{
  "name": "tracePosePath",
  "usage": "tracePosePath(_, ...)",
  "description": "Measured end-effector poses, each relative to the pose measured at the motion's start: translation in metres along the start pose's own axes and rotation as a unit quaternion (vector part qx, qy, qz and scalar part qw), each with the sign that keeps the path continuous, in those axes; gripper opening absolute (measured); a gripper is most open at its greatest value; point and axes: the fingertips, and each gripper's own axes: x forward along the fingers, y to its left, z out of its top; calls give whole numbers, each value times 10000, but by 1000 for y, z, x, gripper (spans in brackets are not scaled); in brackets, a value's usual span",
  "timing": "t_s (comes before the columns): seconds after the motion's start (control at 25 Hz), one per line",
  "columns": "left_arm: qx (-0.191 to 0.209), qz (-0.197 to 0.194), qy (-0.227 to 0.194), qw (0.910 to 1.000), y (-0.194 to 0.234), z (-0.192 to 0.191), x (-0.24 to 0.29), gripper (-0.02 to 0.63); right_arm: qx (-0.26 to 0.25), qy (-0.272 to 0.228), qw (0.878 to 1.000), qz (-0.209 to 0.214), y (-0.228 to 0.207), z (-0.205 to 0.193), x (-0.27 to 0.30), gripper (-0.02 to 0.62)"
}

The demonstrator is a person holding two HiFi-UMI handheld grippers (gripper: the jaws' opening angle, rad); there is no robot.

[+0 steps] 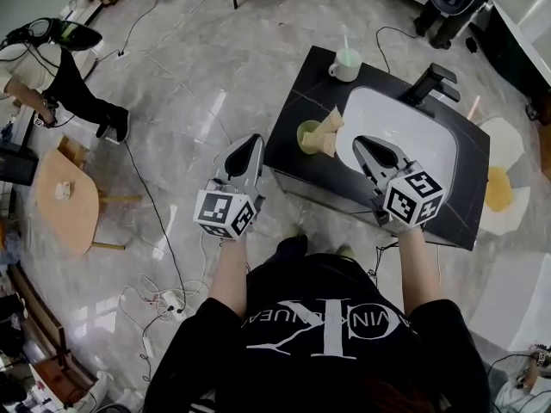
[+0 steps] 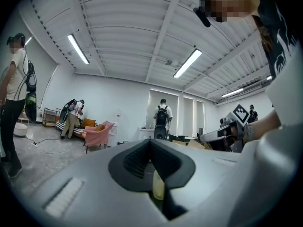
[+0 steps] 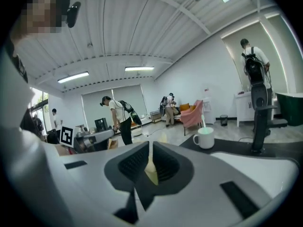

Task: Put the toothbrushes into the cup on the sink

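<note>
A white cup stands at the far left corner of the black sink counter, with a pale toothbrush upright in it. The same cup appears in the right gripper view, ahead and to the right. A thin pinkish stick lies by the basin's far right side; what it is I cannot tell. My right gripper hangs over the basin's near edge, jaws shut and empty. My left gripper is just left of the counter, jaws together with nothing held. Each gripper view shows its own gripper, the left one and the right one.
A white basin and a black faucet fill the counter's middle. Two tan cones lie by a green round dish at the basin's left. People stand around; a wooden stool and cables are on the floor to the left.
</note>
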Motion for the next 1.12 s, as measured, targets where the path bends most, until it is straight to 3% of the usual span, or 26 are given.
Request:
tracePosePath(0.6, 494, 161, -128, 9986, 15, 23, 0, 12, -661, -799, 9927, -621, -7, 29, -2, 35)
tracePosePath(1.12, 472, 372, -98, 9981, 30, 21, -9, 12, -699, -1529, 9784, -1205, -31, 55, -29, 35)
